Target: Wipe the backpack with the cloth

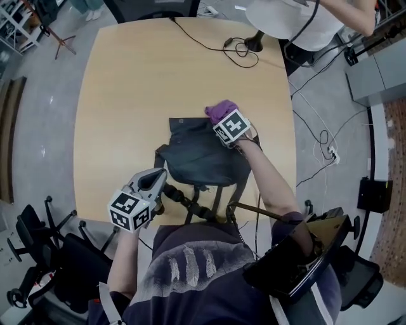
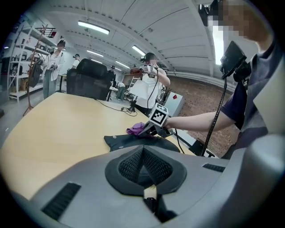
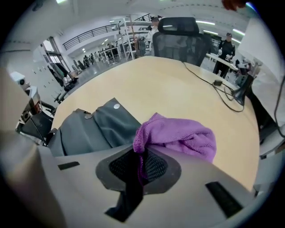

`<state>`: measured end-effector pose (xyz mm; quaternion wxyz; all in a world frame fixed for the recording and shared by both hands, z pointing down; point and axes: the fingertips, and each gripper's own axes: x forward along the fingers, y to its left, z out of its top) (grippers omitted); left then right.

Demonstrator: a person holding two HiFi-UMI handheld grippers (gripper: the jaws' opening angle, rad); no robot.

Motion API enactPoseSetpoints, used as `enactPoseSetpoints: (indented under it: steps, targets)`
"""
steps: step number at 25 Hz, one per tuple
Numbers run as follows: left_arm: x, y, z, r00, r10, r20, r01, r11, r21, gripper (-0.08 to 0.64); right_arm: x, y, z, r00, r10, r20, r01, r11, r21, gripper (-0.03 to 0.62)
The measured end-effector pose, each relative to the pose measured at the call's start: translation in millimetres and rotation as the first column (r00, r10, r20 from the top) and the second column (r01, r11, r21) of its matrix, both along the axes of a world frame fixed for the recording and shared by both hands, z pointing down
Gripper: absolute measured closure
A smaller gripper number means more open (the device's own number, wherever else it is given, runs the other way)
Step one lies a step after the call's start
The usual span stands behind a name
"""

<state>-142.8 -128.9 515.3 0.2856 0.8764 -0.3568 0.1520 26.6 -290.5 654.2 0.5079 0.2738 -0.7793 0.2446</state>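
Note:
A dark grey backpack lies flat on the wooden table, its straps trailing toward the near edge. My right gripper is at the backpack's far right corner, shut on a purple cloth. In the right gripper view the cloth bunches out of the closed jaws, with the backpack just to the left. My left gripper hovers by the backpack's near left edge, jaws shut. In the left gripper view I see the backpack, the cloth and the right gripper beyond my closed jaws.
Black cables and a lamp base lie at the table's far right. A person in white stands beyond that corner. Office chairs stand near the front left. More cables run over the floor on the right.

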Motion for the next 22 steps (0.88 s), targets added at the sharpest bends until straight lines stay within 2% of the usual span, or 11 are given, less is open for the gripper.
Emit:
enactPoseSetpoints:
  steps: [3,6,15,22]
  targets:
    - [-9.8,1.6,1.4,1.0,-0.021,-0.004,0.021,1.0,-0.002,0.554,-31.9,9.4,4.1,0.997,-0.081,0.001,0.081,0.996,-0.024,0.561]
    - [-20.1,1.5,2.5,0.999,-0.04,-0.003,0.04,0.999,-0.004,0.553,-53.2,13.7,5.9,0.992,-0.124,0.01,0.125,0.992,-0.033,0.561]
    - [-37.1,5.9,3.9,0.998,-0.063,-0.005,0.063,0.998,-0.004,0.552,-104.5,26.7,-1.0,0.977,-0.186,0.106,0.194,0.978,-0.072,0.561]
    - [-50.3,9.1,3.6,0.997,-0.079,0.003,0.079,0.997,0.001,0.553,-151.3,45.3,-10.1,0.95,-0.255,0.182,0.275,0.957,-0.094,0.561]
